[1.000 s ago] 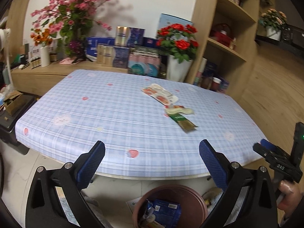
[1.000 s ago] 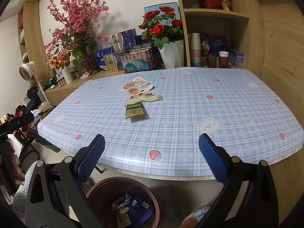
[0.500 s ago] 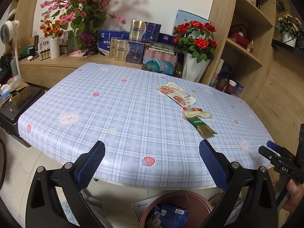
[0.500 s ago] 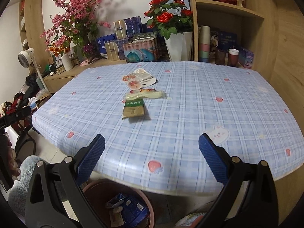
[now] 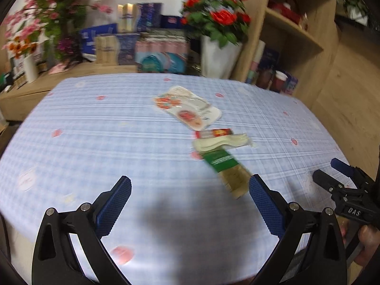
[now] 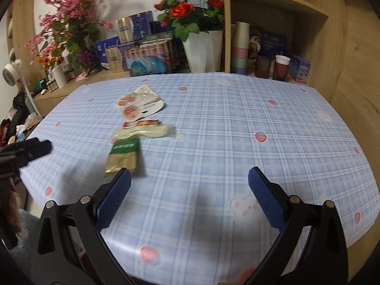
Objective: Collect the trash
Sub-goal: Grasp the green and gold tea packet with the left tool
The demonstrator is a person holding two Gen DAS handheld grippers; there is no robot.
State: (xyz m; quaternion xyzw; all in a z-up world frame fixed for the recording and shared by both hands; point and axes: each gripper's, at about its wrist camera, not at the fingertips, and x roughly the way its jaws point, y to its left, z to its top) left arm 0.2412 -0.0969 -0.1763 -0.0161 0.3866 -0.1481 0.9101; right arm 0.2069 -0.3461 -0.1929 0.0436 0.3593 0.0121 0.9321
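A worktop [image 6: 237,123] covered in blue plaid cloth printed with strawberries and bears carries a short line of litter: a white printed wrapper [image 6: 140,103] farthest, a red strip [image 6: 142,123] and pale sachet [image 6: 144,131] touching mid-row, and a green-and-gold packet [image 6: 122,158] nearest, left of centre.

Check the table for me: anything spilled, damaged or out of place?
Nothing spilled or damaged. The only strays are wrappers mid-table: a white printed packet, a red strip, a cream wrapper and a green-and-gold sachet, overlapping askew.
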